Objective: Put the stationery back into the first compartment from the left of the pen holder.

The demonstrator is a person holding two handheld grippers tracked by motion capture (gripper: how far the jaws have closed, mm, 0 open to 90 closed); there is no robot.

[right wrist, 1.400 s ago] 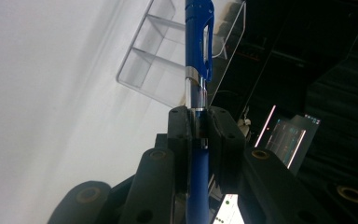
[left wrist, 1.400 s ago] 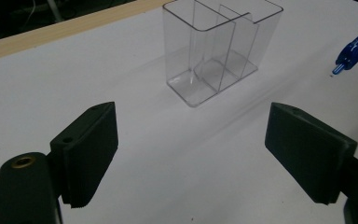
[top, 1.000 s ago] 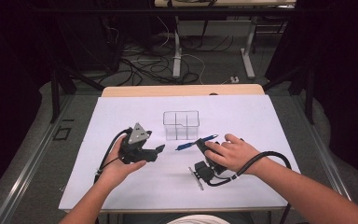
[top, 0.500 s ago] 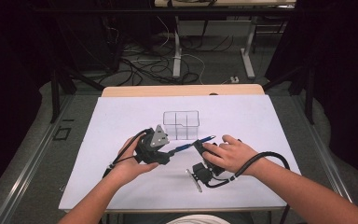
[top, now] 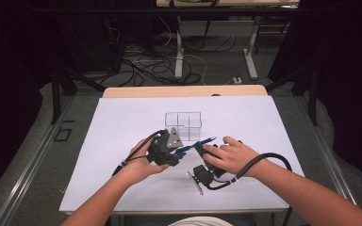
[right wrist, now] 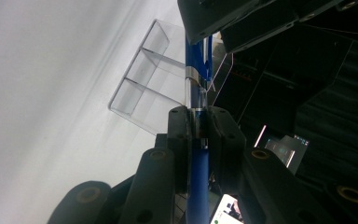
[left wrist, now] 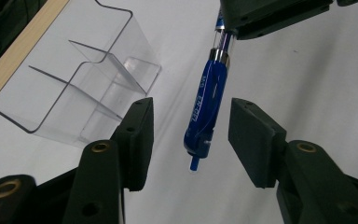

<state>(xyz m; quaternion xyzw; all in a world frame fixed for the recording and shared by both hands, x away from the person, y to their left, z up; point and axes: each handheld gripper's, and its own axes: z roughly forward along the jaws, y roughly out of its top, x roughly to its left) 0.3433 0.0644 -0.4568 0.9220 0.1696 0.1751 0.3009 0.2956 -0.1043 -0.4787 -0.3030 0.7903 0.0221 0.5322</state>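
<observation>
Right tongs clamped on a blue ballpoint pen, left tongs closing around its cap end, pads not yet touching, clear plastic divided organiser just beyond on the white desk

blue pen hangs between the closing left gripper jaws, untouched.

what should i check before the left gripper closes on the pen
1. Right gripper clamped on the blue pen: ok.
2. Pen's capped end between the left gripper jaws: ok.
3. Left jaws touching the pen: not ok; they have just been closing, with a gap still on both sides.
4. Pen centred between the jaws: ok, roughly.
5. Clear organiser apart from both grippers: ok.
6. Pen off the white table: cannot tell.
</observation>
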